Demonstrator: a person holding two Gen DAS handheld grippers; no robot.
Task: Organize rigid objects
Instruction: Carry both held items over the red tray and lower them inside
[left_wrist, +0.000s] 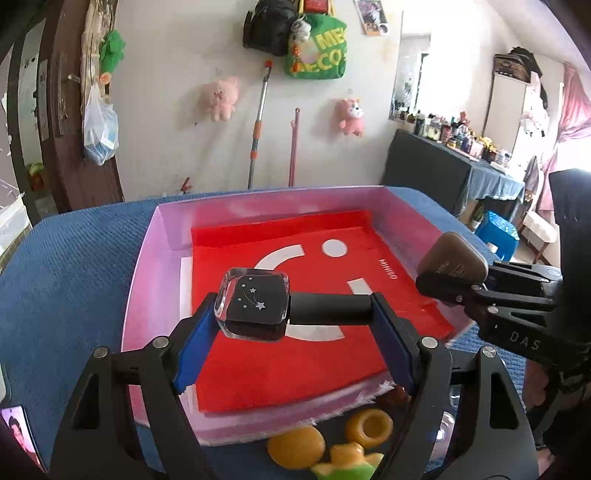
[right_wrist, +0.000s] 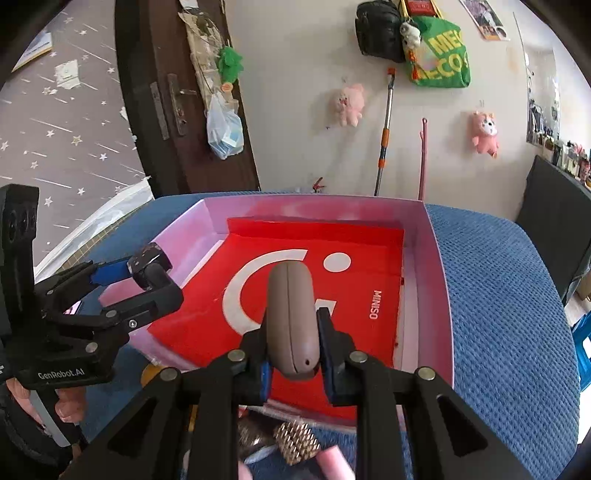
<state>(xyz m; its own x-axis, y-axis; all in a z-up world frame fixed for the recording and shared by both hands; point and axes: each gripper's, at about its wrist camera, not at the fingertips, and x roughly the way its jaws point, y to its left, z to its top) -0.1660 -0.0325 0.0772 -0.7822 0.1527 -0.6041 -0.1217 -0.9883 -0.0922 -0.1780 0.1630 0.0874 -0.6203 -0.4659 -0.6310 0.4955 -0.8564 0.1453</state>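
Over pink tray (left_wrist: 147, 258) w/ red liner: left gripper (left_wrist: 291, 314) pinches perfume bottle (left_wrist: 255, 302) (lengthwise), right gripper (right_wrist: 293, 354) pinches brown case (right_wrist: 291, 317).

The bottle (left_wrist: 255, 302) in the left gripper (left_wrist: 295, 332) has a thick, clear, glossy body like glass or acrylic and a matt black cap. The brown case (right_wrist: 293, 321) looks like smooth, satin plastic with a seam down it. The pink box (left_wrist: 147, 280) has glossy walls — its red liner (left_wrist: 258, 362) looks matt, like paper. The blue cloth (right_wrist: 498, 295) underneath is coarse and knobbly.
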